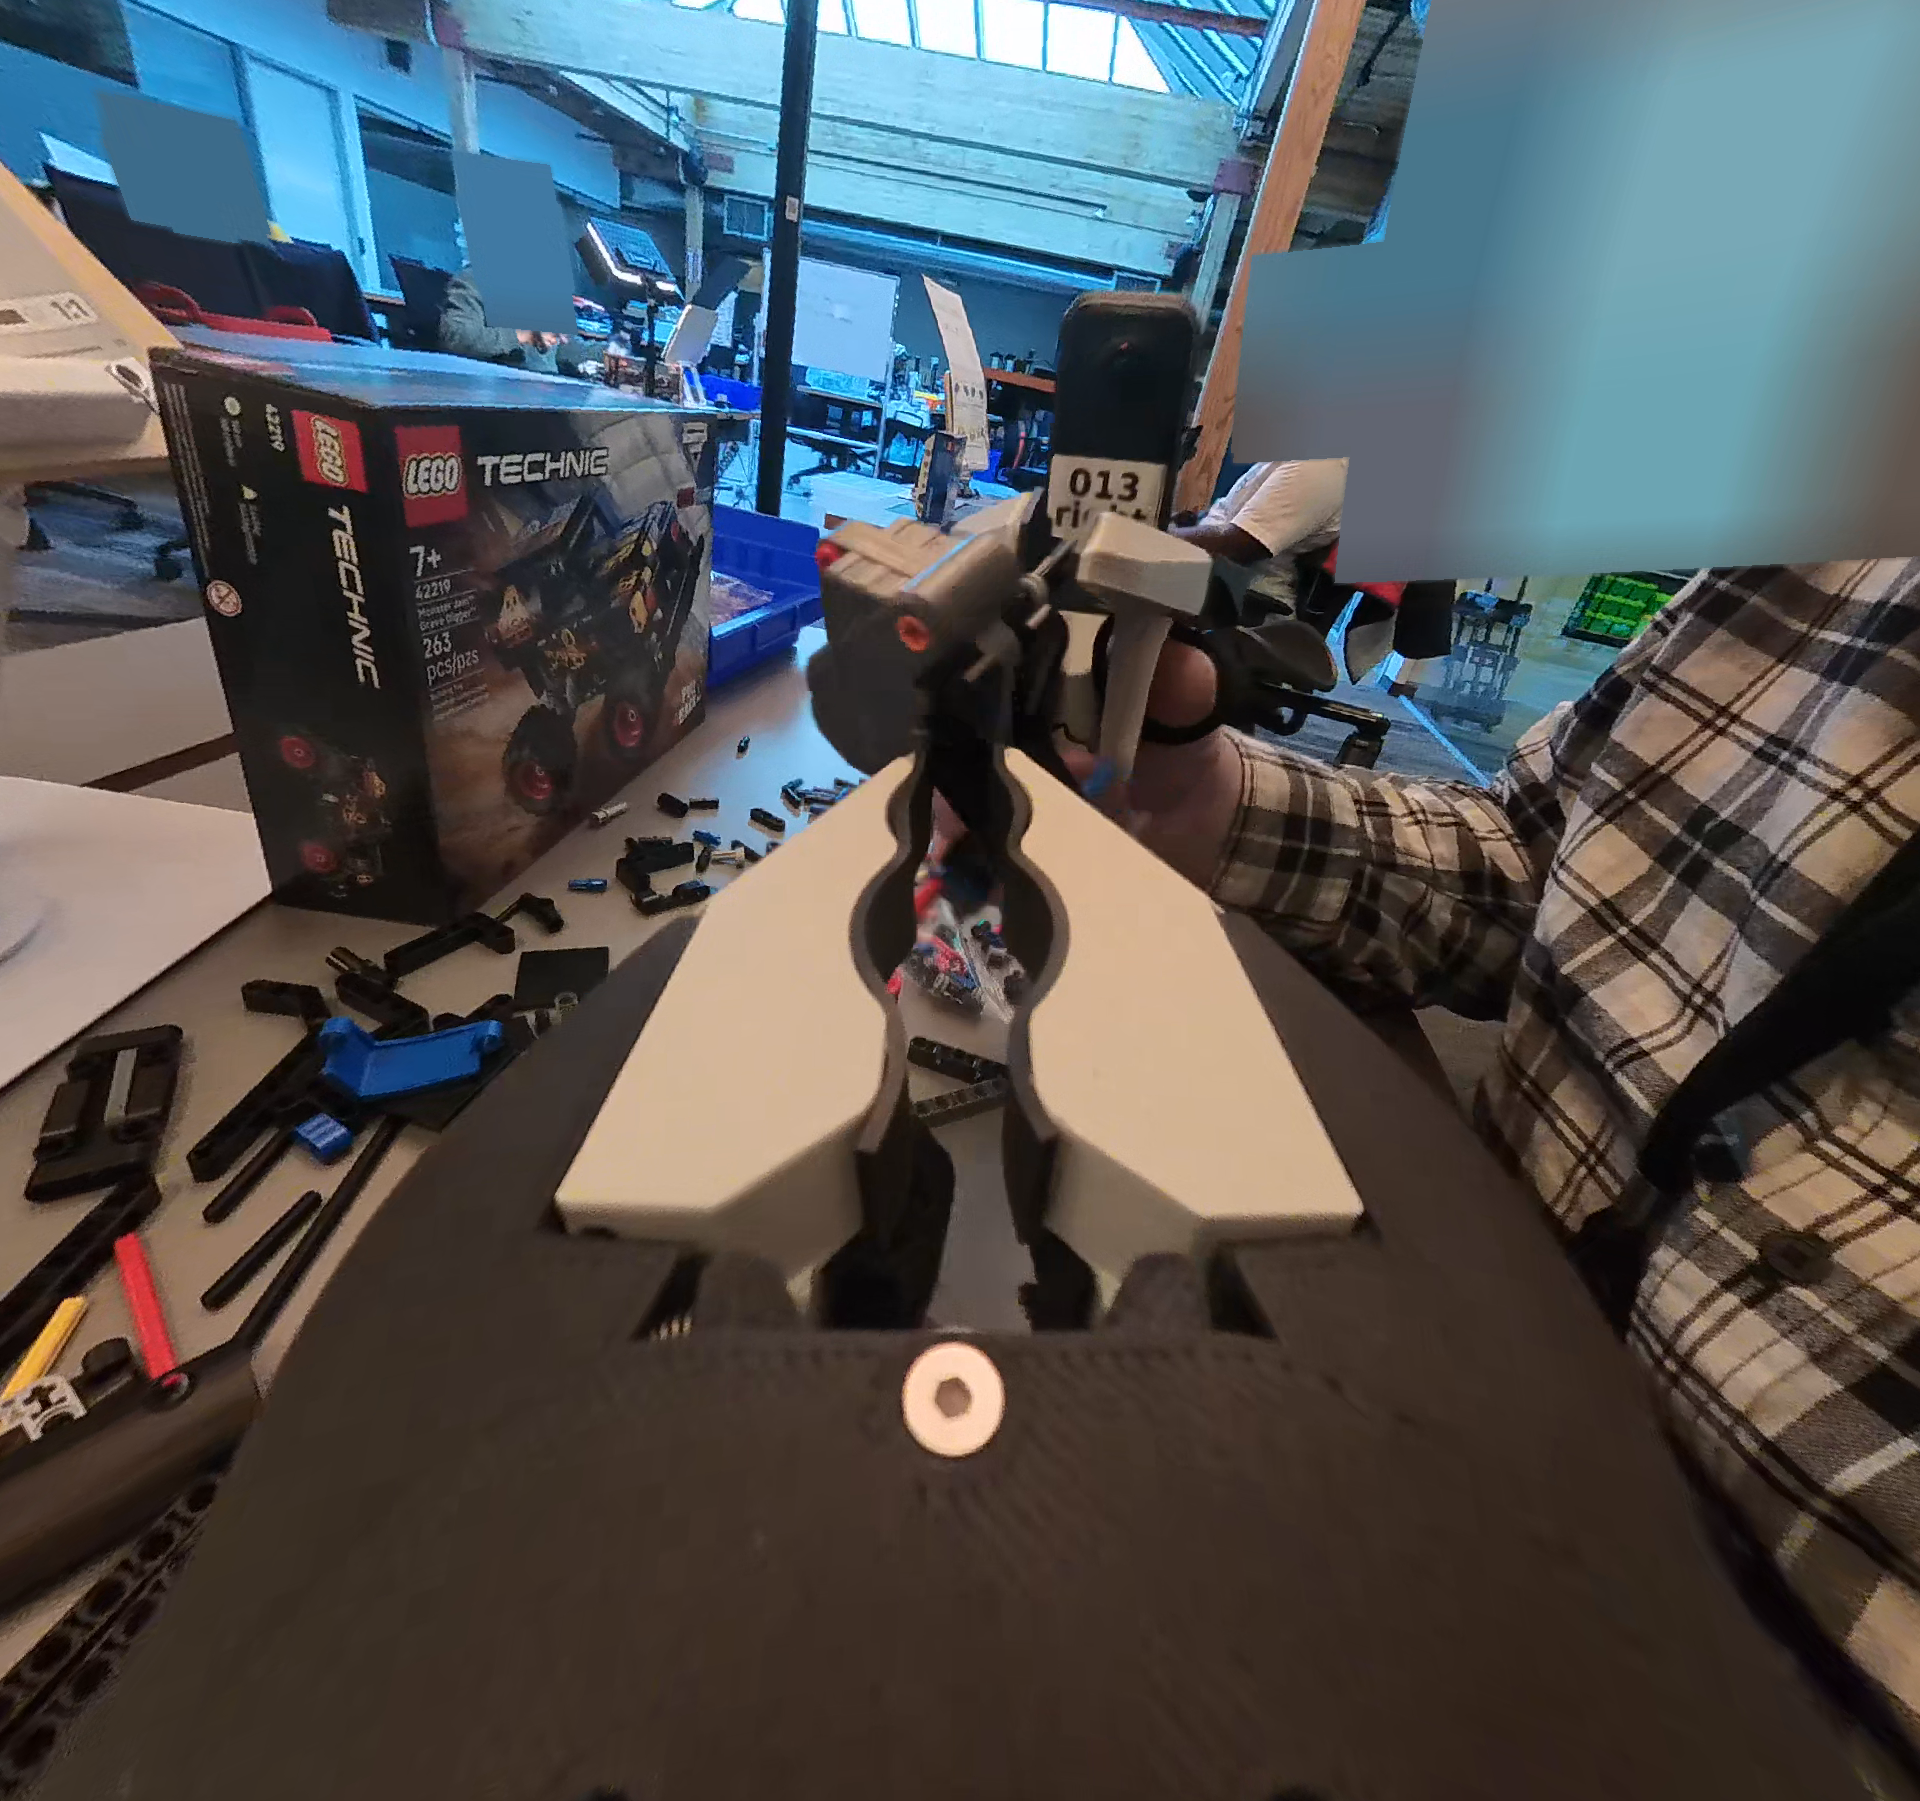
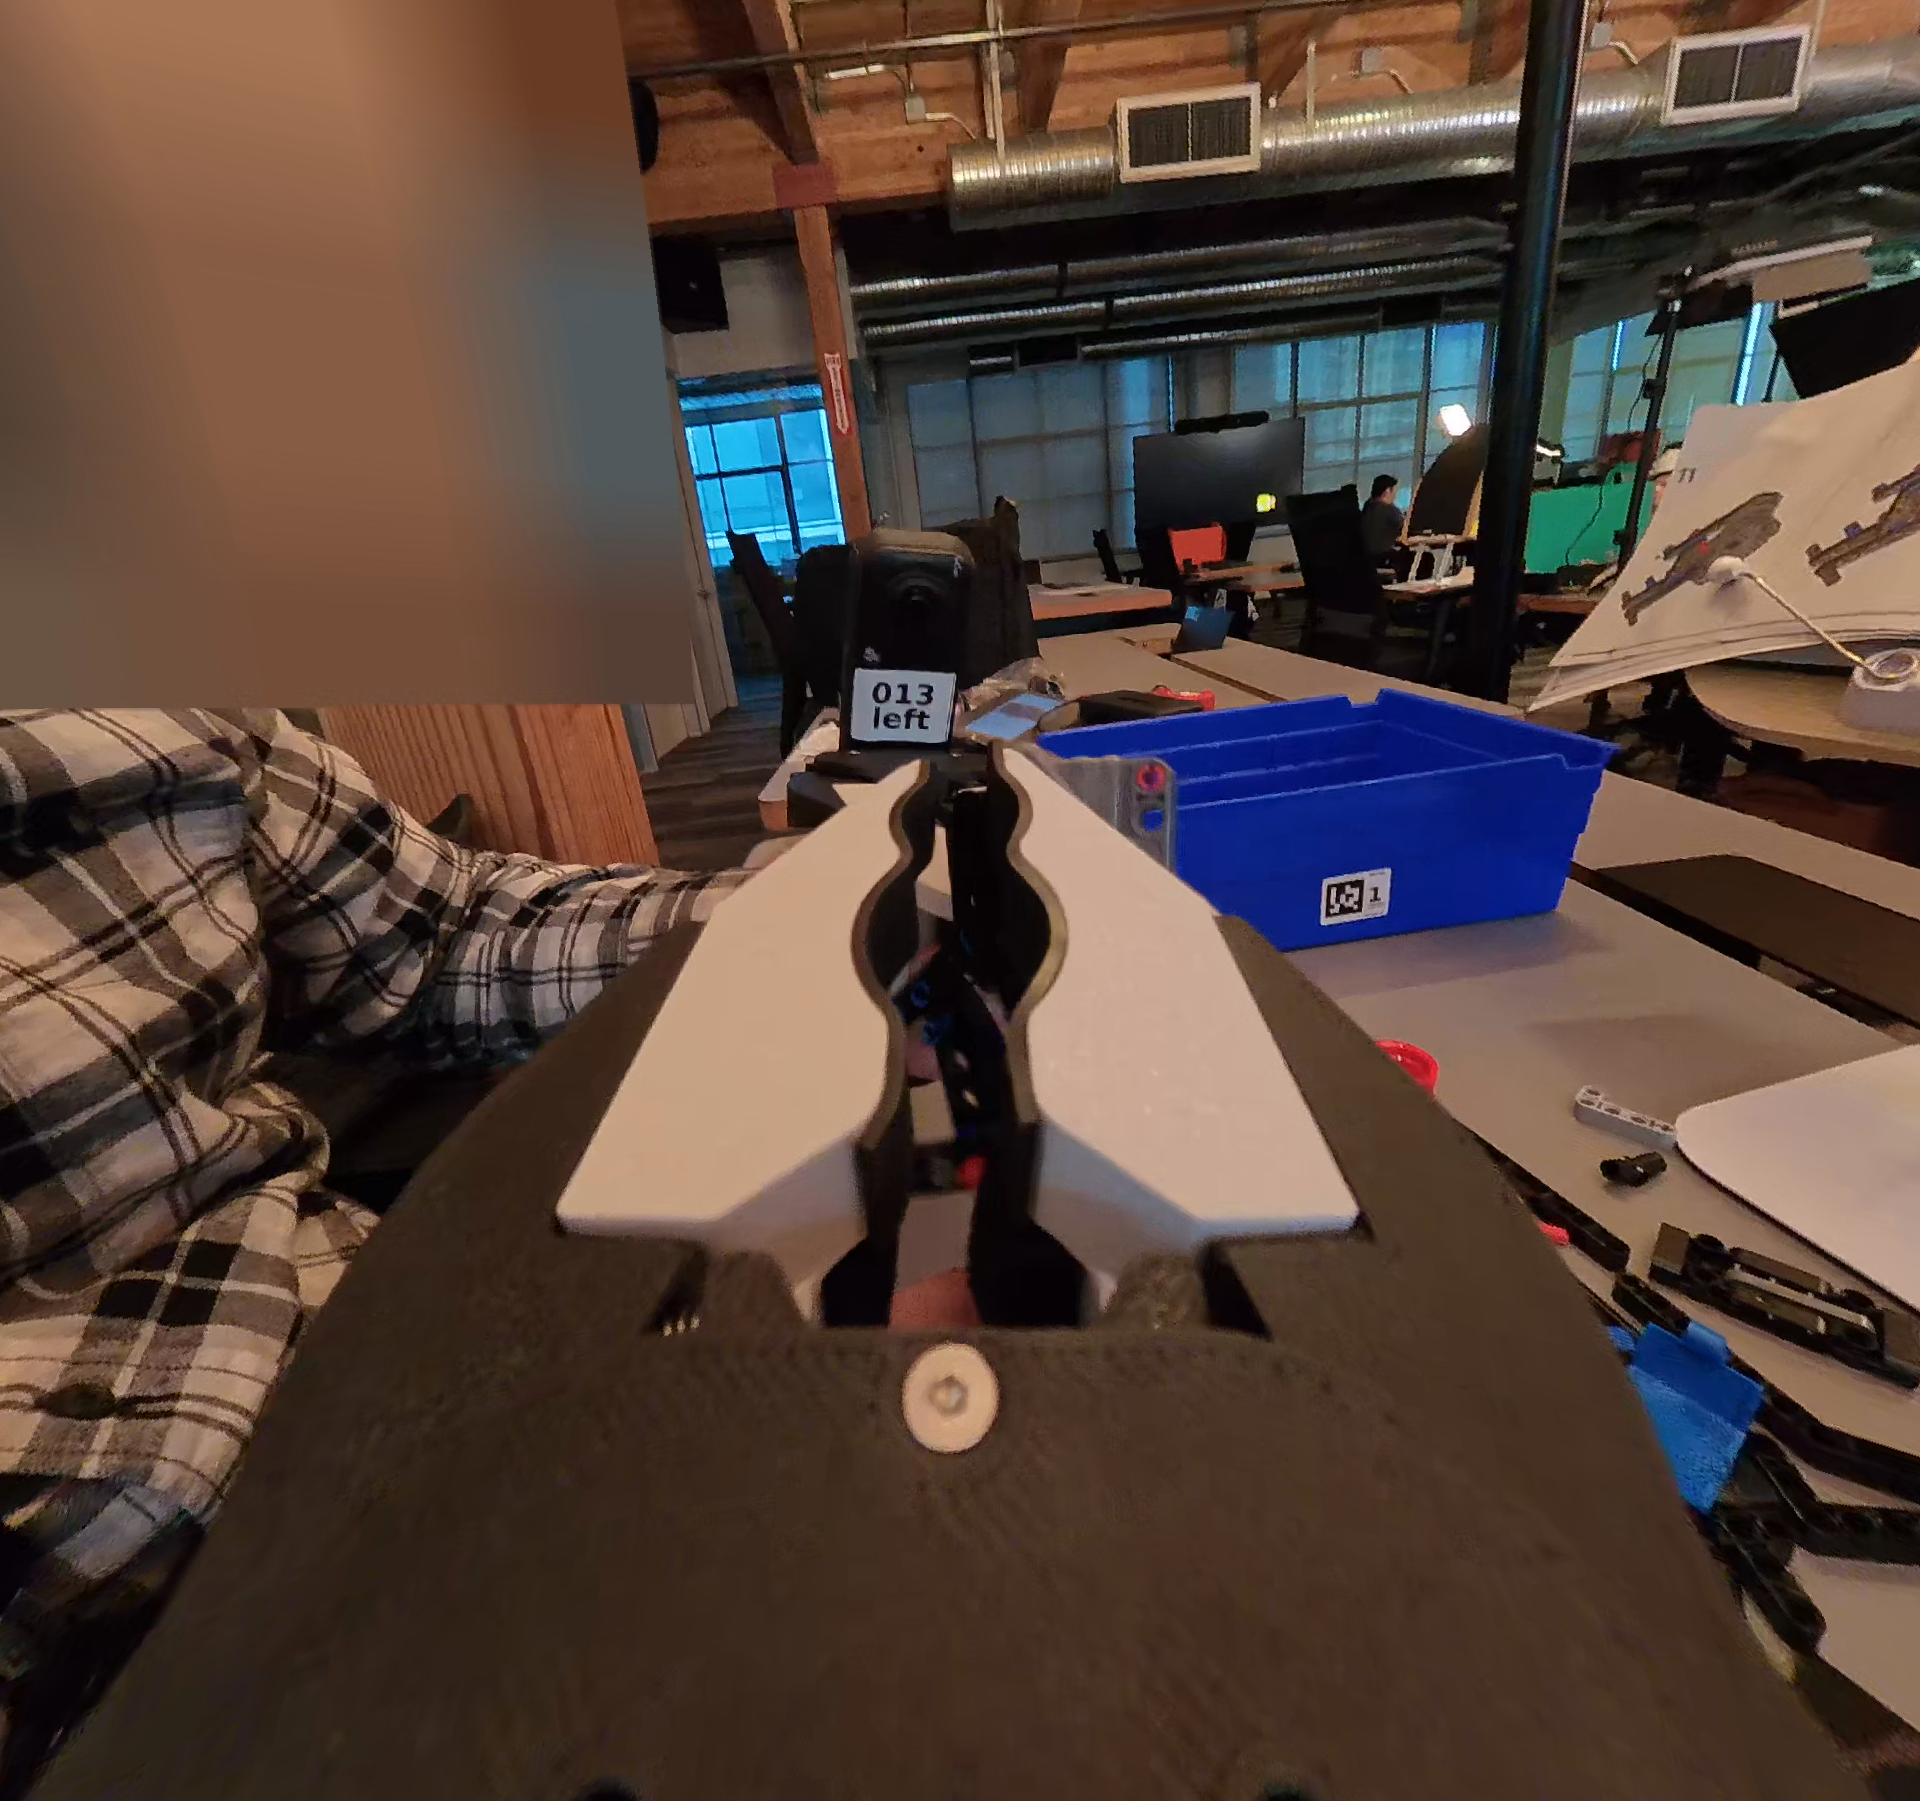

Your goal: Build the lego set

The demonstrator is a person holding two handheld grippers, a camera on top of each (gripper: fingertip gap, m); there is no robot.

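The build [image 1: 904,588], a grey block with red pins on a black beam, is off the worktop [image 2: 1558,1003] in the air, between the two grippers. The left gripper [image 1: 961,775] is clenched on the lower end of the black beam, its white fingers [image 1: 790,1003] drawn nearly together. The right gripper [image 2: 956,775] faces it from the other side and grips the same build; in its own view the black beam runs down between its fingertips and the grey block sticks out just to the right of them.

Below the left gripper a clear bag [image 1: 951,962] of small red, blue and black parts lies on the worktop. Loose black pins [image 1: 665,858] and beams are scattered towards the left edge, along with a blue panel [image 1: 405,1045], a red axle [image 1: 143,1304] and a yellow axle [image 1: 42,1336]. Behind them the set's box [image 1: 447,629] stands upright near the far left side.

In the right wrist view a blue bin [image 2: 1351,816] sits at the far edge. Nearer lie a red hub [image 2: 1408,1060], a grey beam [image 2: 1621,1107], a black pin [image 2: 1633,1167] and a white sheet [image 2: 1818,1159] towards the right edge. The open booklet [image 2: 1766,546] is propped up beyond the right side.

A plaid sleeve [image 1: 1455,868] reaches to the right gripper
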